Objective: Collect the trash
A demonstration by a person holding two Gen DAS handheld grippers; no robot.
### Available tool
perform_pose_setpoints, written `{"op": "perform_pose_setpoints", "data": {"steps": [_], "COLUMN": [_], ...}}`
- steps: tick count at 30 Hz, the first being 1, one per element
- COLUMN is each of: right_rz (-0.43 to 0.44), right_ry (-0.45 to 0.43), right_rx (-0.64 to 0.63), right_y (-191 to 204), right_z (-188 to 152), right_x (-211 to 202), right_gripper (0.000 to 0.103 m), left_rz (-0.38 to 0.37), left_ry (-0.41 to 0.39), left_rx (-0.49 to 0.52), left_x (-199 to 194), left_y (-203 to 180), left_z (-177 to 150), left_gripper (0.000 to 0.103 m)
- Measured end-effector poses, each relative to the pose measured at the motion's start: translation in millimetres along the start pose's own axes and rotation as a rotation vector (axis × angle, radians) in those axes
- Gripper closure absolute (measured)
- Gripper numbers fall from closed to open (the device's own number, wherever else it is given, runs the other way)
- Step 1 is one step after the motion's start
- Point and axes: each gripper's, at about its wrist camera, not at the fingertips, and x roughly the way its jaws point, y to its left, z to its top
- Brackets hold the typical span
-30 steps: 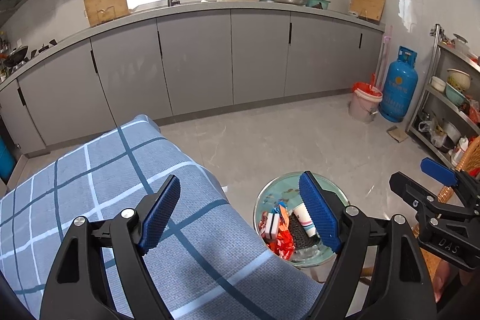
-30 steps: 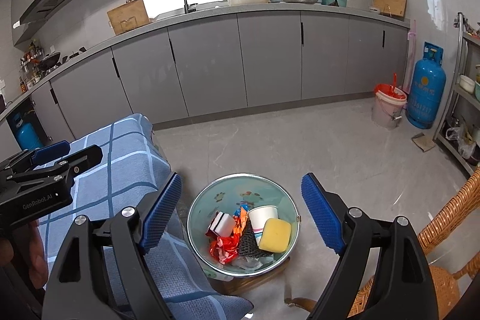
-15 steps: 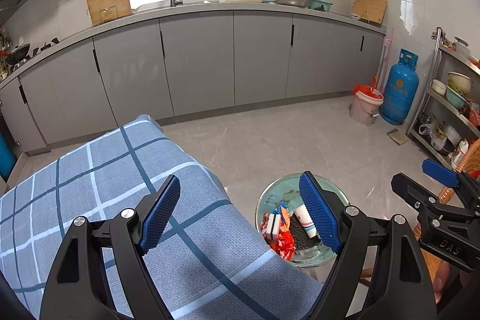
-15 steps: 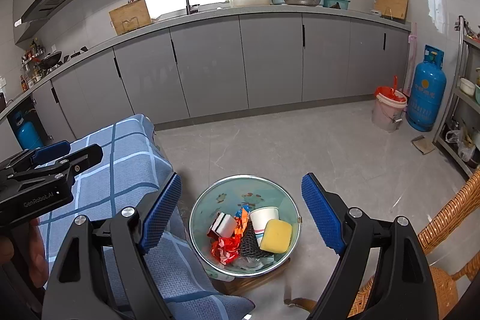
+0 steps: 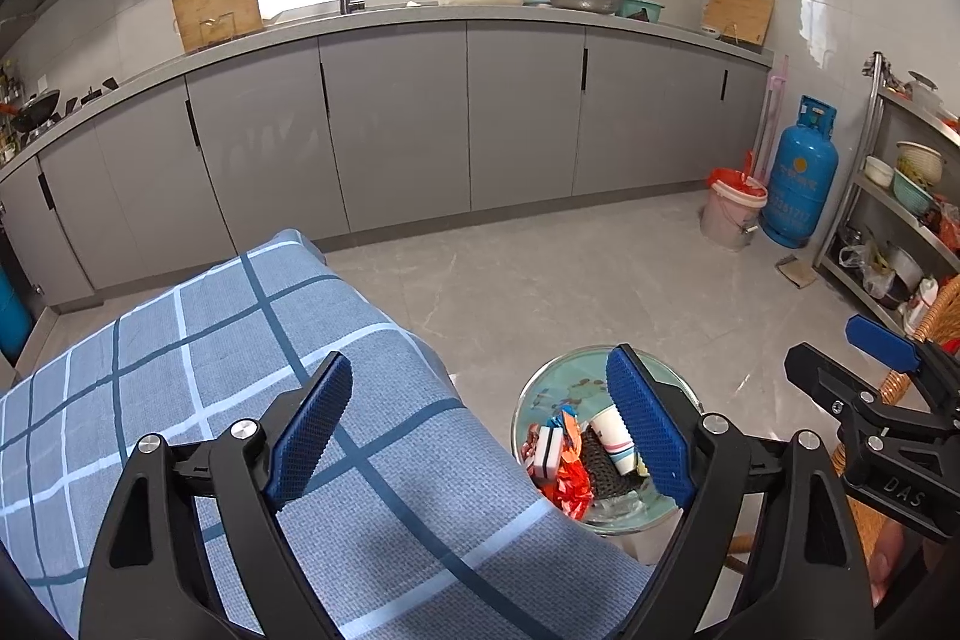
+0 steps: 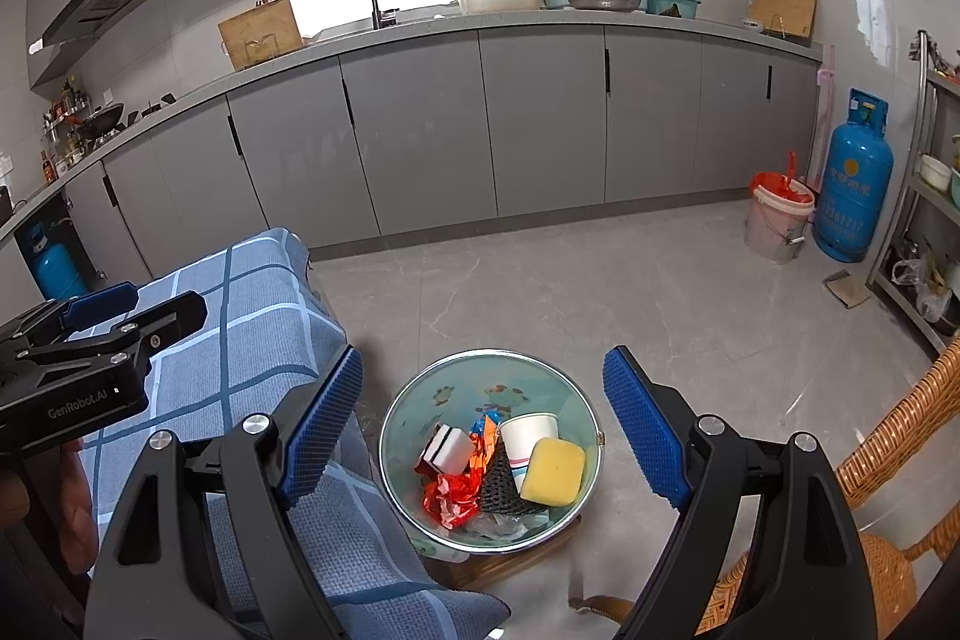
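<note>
A round teal trash bin (image 6: pixel 389 424) stands on the floor beside the table. In it lie a yellow sponge (image 6: pixel 552 471), a paper cup (image 6: pixel 528 433), a white-and-black sponge (image 6: pixel 450 447), a black mesh piece (image 6: pixel 501 484) and red wrappers (image 6: pixel 450 499). My right gripper (image 6: pixel 483 358) hovers open above the bin with nothing between its fingers. My left gripper (image 5: pixel 477 370) hangs over the table's corner, its jaws opening and empty. The bin (image 5: pixel 523 400) shows behind its right finger.
A blue checked cloth covers the table (image 5: pixel 240 340) at the left. A wicker chair (image 6: pixel 900 430) stands to the right of the bin. Further off are a pink bucket (image 6: pixel 777 220), a blue gas cylinder (image 6: pixel 855 178), a metal shelf (image 5: pixel 900 220) and grey cabinets (image 6: pixel 540 130).
The left gripper's jaws stand slightly wider than before. Both hands and the bin's contents have stayed where they were.
</note>
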Motion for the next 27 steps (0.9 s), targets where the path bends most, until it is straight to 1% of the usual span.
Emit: {"op": "perform_pose_setpoints", "data": {"steps": [7,9,14,19,27], "right_rz": [0.000,0.000,-0.001,-0.001,-0.004], "right_ry": [0.000,-0.001,-0.005,-0.003,-0.004], "right_rx": [0.000,0.000,0.001,0.001,0.003], "right_y": [0.2,0.1,0.6,0.4,-0.6], "right_z": [-0.1,0.0,0.5,0.3,-0.6], "right_x": [-0.3,-0.3,-1.5,-2.1,-3.0], "right_gripper": [0.021,0.021,0.021,0.021,0.021], "left_rz": [0.013,0.005,0.028,0.046,0.077], "left_ry": [-0.015,-0.014,-0.017,-0.015,-0.003], "left_rx": [0.009,0.010,0.027,0.046,0.036], "left_x": [-2.7,-2.7,-2.9,-2.3,1.7], "left_y": [-3.1,-3.6,-6.8,-10.5,-8.1], "left_z": [1.7,2.6,2.0,1.8,2.7], "left_gripper": [0.007,0.007,0.007,0.005,0.004]}}
